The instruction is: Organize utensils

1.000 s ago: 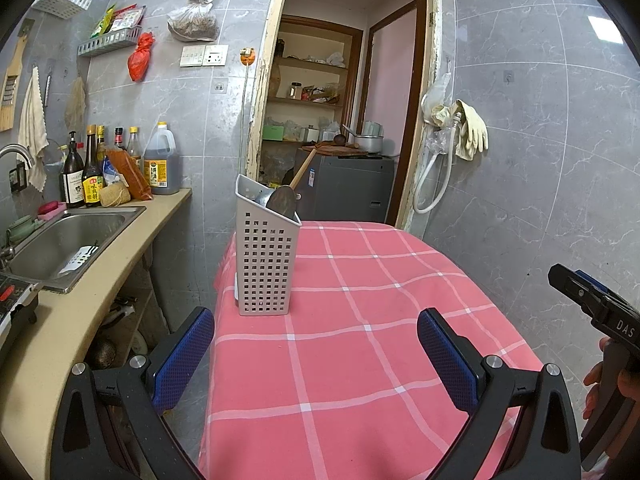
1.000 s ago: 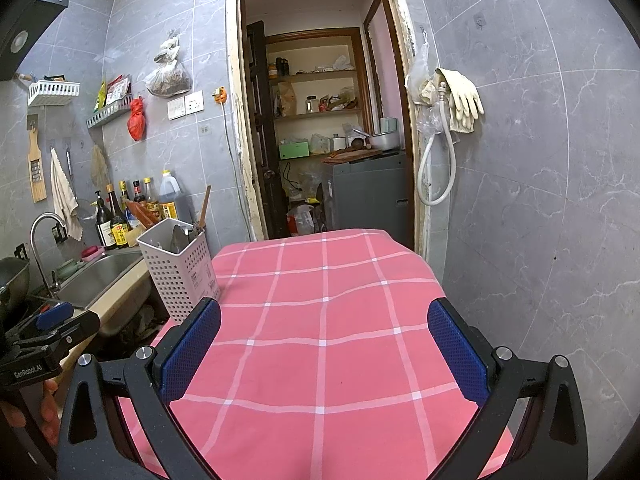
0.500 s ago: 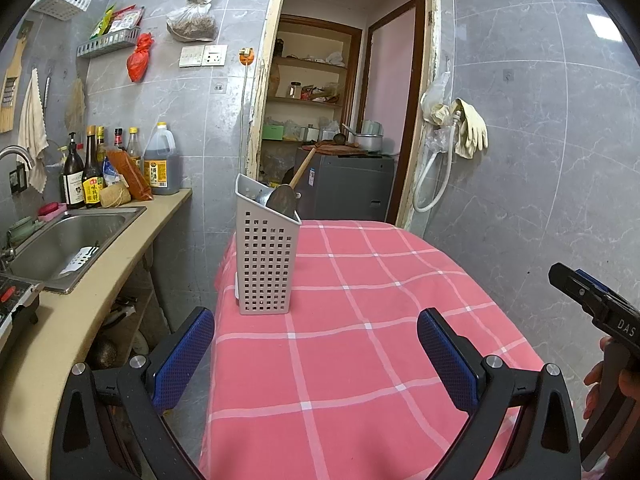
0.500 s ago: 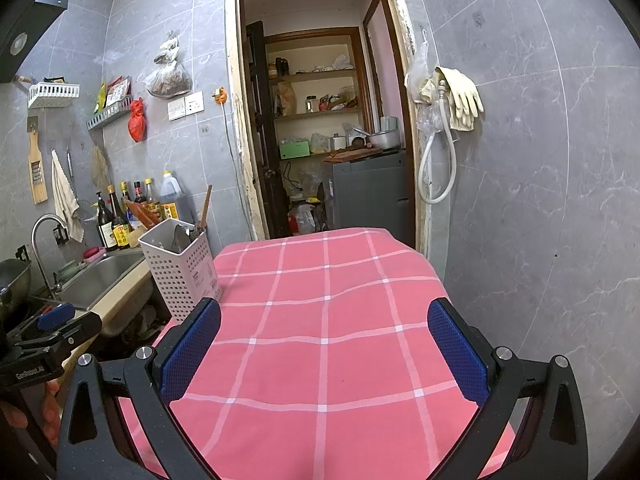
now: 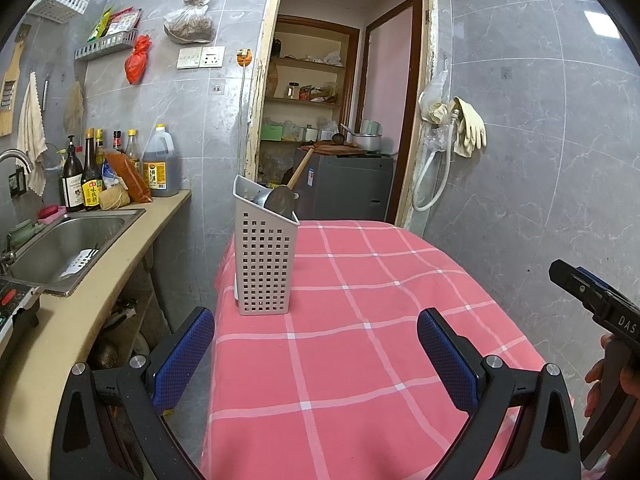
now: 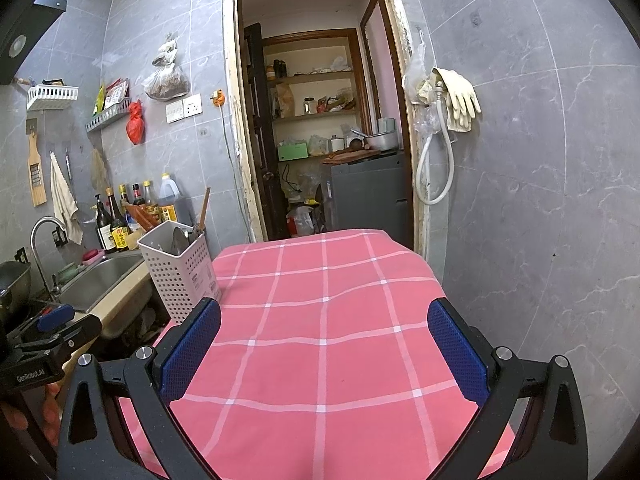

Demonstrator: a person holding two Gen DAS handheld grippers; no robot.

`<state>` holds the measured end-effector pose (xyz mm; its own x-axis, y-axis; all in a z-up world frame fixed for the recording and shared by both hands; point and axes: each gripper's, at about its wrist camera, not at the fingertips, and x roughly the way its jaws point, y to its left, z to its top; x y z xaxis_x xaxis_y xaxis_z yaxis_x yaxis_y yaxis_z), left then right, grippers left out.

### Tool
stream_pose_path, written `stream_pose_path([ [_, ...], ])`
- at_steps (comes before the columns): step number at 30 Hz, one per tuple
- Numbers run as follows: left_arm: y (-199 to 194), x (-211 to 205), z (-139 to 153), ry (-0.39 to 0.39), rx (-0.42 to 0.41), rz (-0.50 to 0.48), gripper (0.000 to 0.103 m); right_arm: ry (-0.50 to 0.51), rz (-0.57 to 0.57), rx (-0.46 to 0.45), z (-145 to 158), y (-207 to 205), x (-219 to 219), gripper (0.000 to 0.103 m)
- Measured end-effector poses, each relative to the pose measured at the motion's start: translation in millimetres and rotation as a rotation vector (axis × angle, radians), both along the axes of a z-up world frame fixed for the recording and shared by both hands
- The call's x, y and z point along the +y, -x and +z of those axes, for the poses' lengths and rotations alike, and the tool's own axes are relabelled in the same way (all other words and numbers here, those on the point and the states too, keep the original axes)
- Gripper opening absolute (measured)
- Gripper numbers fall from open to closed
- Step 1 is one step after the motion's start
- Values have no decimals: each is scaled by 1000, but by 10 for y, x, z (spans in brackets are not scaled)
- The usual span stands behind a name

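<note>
1. Claw left [image 5: 316, 344] and claw right [image 6: 324, 344] both hang over the table [image 6: 320, 320], fingers apart, holding nothing.
2. Utensils [image 5: 280, 200] already stand in the holder [image 5: 264, 264] at the table's left edge.
3. Nothing loose shows on the cloth; the task looks finished, so the next move is likely pulling back.

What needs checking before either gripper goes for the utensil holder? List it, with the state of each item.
1. Left gripper open, nothing between its pads: ok.
2. Right gripper open and empty: ok.
3. Utensil holder upright on the tablecloth: ok.
4. Holder well clear of the table's left edge: not ok; it stands close to that edge.
5. Cloth between the grippers and the holder free of objects: ok.
6. Utensils settled inside: a metal spoon and a wooden handle stick out; lower ends hidden: cannot tell.
</note>
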<state>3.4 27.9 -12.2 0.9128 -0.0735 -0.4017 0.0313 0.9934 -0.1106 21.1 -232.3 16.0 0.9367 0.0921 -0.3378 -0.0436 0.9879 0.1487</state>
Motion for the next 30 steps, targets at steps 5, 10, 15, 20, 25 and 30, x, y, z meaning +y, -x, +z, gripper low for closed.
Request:
stream_pose_path([
  [5,-7,-2,3,0,0,-1,102,-1,1,2,-3,1,12,102],
  [10,-1,5,0,-1,0,0,102,-1,-1,0,-3,8,8,102],
  [15,-2,3,0,-2,0,-1,102,-2,-1,0,-4,7,12,102],
  [20,3,-1,-1,-2,0,-1,102,-3,0,2,-6,9,15,102],
  [25,4,-2,-1,-3,0,0,102,-4,0,1,-9,10,11,102],
  [30,9,2,-1,-3,0,0,102,-3,-2,1,-9,11,7,102],
])
